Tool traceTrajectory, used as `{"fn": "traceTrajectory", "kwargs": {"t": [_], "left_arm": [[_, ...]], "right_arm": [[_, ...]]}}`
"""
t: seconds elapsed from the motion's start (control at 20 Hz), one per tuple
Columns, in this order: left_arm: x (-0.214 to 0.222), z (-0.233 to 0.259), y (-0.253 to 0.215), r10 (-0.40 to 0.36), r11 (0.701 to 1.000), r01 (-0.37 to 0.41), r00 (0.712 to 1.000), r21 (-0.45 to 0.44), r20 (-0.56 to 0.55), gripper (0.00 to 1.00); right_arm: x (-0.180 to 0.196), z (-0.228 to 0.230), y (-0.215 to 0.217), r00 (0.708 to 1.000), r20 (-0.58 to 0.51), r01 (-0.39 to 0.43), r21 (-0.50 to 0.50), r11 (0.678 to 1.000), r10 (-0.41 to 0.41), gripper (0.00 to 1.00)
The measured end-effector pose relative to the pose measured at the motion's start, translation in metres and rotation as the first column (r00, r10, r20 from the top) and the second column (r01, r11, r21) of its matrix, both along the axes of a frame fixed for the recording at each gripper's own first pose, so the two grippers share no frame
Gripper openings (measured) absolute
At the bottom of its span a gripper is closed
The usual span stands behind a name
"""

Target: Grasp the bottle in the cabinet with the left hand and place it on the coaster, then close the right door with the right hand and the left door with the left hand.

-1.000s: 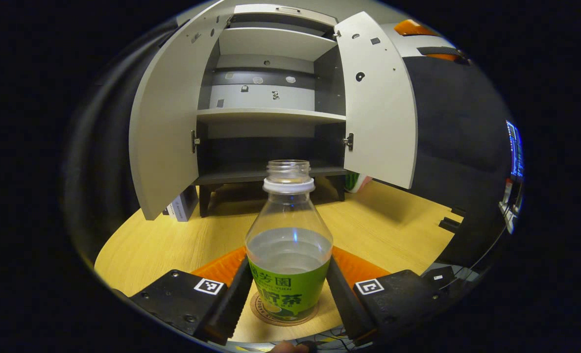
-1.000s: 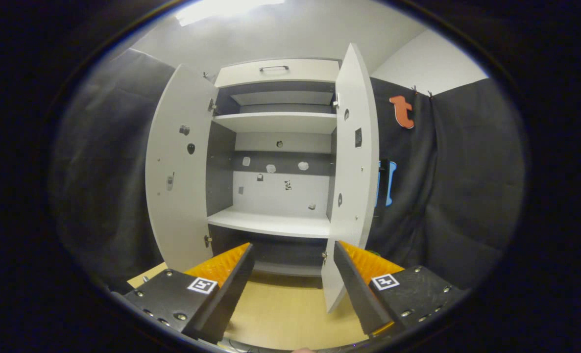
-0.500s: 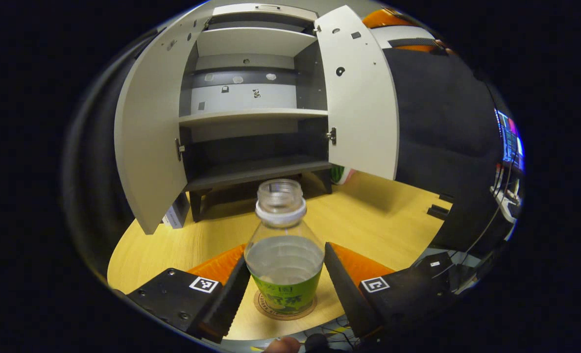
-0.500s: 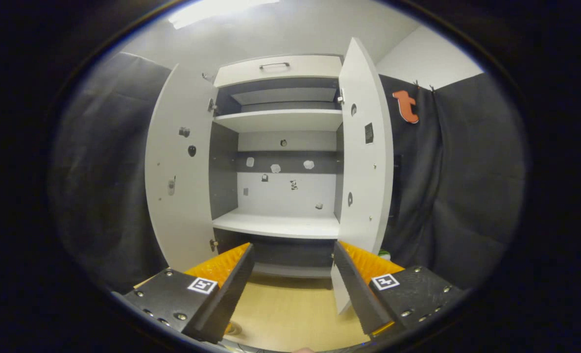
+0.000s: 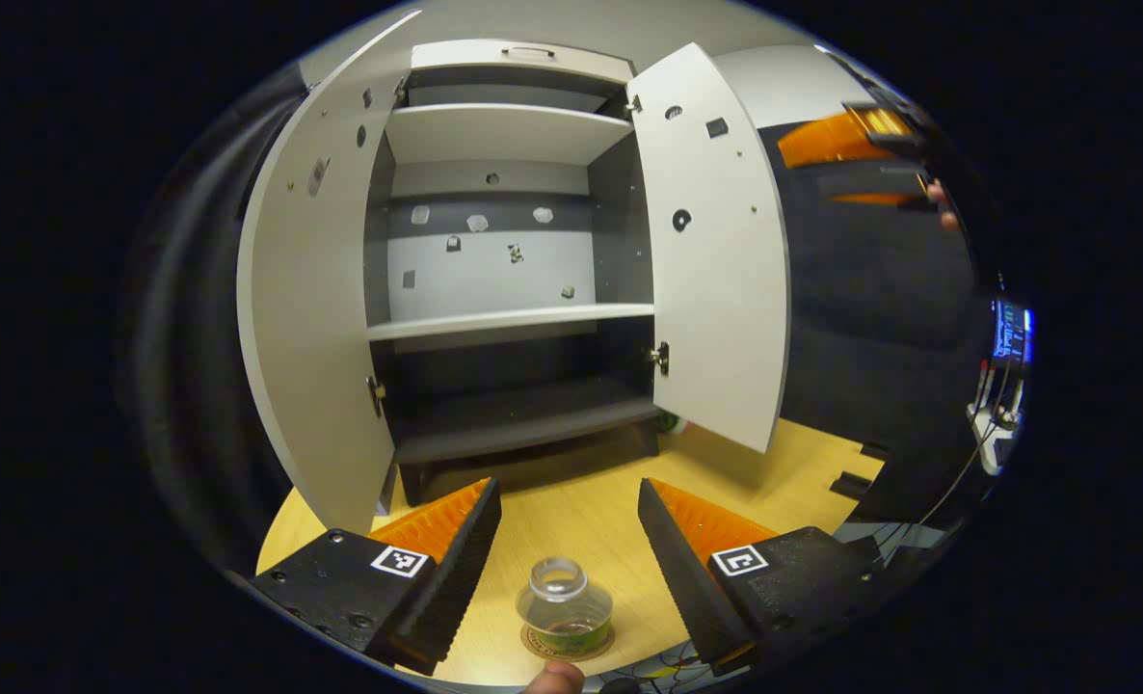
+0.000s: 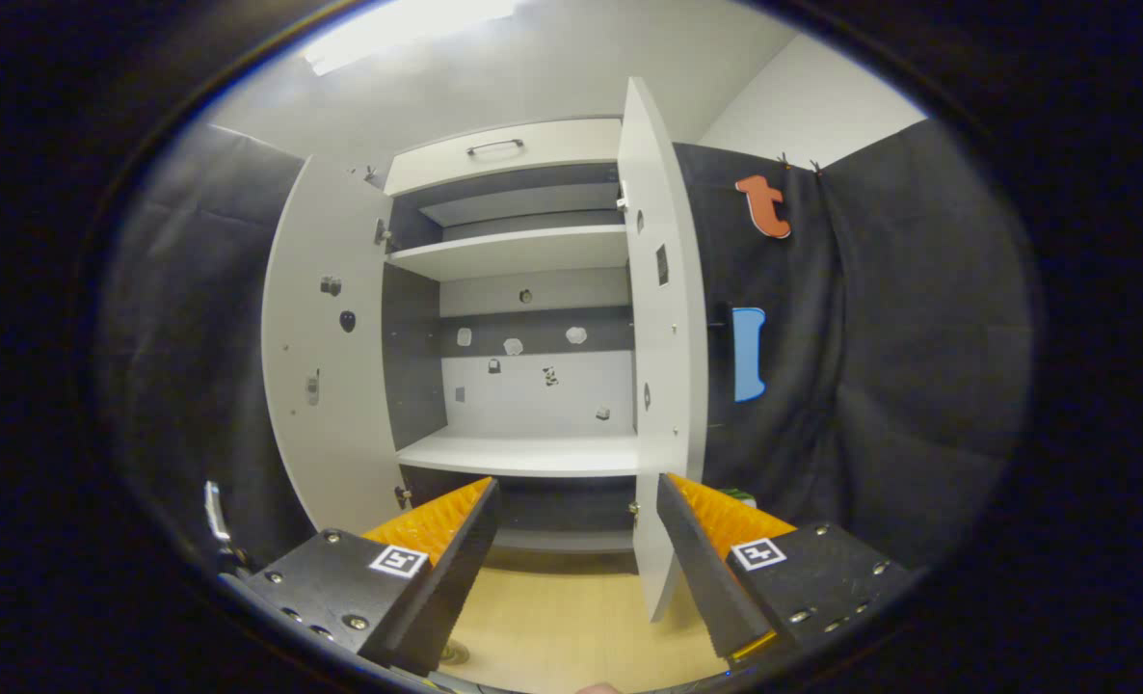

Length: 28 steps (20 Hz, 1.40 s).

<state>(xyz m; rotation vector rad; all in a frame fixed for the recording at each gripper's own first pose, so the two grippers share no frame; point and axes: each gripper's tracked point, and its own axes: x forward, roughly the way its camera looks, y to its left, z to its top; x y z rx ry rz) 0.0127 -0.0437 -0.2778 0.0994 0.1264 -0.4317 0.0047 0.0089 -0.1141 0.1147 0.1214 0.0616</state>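
The clear bottle point(image 5: 564, 609) with a green label and no cap stands upright on the round coaster point(image 5: 533, 644) at the table's near edge. My left gripper point(image 5: 567, 545) hangs open above it, its fingers apart and off the bottle. The grey cabinet has both doors swung out: the left door point(image 5: 316, 318) and the right door point(image 5: 721, 260). My right gripper point(image 6: 576, 569) is open and holds nothing, facing the right door point(image 6: 663, 366), which is seen nearly edge-on just ahead. It also appears high beyond that door as the right gripper point(image 5: 837, 140).
The cabinet's white shelf point(image 5: 509, 321) and dark bottom shelf point(image 5: 523, 429) hold nothing. The wooden table point(image 5: 803, 463) stretches in front of the cabinet. A lit screen point(image 5: 1010, 333) and cables sit at the far right. Black cloth point(image 6: 899, 366) hangs behind.
My left gripper has lifted up and back off the bottle, which stays upright on the coaster. The right gripper has shifted right, so the right door now looks edge-on.
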Motion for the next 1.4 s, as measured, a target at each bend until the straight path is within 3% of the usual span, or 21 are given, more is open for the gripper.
{"fn": "traceTrajectory", "kwargs": {"t": [0.2, 0.3, 0.5, 0.7, 0.95, 1.2, 1.4], "left_arm": [[-0.001, 0.059, -0.01, -0.002, 0.998, 0.003, 1.0, -0.063, 0.017, 0.91], [-0.002, 0.073, -0.018, -0.026, 0.996, 0.022, 0.998, -0.083, -0.056, 0.91], [0.022, 0.129, 0.002, 0.057, 0.988, -0.058, 0.998, -0.144, -0.008, 0.93], [0.047, 0.165, 0.032, 0.152, 0.981, -0.148, 0.988, -0.129, 0.02, 0.96], [0.054, 0.184, 0.06, 0.157, 0.984, -0.151, 0.985, -0.092, 0.065, 0.97], [0.04, 0.212, 0.075, 0.148, 0.985, -0.131, 0.977, -0.113, 0.155, 0.96], [0.028, 0.224, 0.091, 0.169, 0.979, -0.143, 0.968, -0.144, 0.183, 0.96]], "right_arm": [[0.006, 0.005, -0.043, 0.998, 0.039, 0.042, -0.02, 0.999, -0.041, 0.99], [0.009, 0.01, -0.068, 0.996, 0.07, 0.063, -0.015, 0.998, -0.062, 0.99], [0.021, 0.021, -0.13, 0.988, 0.118, 0.105, -0.015, 0.994, -0.102, 0.98], [0.043, 0.015, -0.203, 0.973, 0.093, 0.212, -0.021, 0.977, -0.209, 0.98], [0.081, 0.015, -0.263, 0.952, 0.103, 0.296, -0.051, 0.954, -0.29, 0.99], [0.118, 0.004, -0.272, 0.96, 0.035, 0.28, -0.081, 0.956, -0.278, 0.99], [0.141, 0.009, -0.231, 0.982, 0.037, 0.185, -0.073, 0.98, -0.183, 0.98]]}}
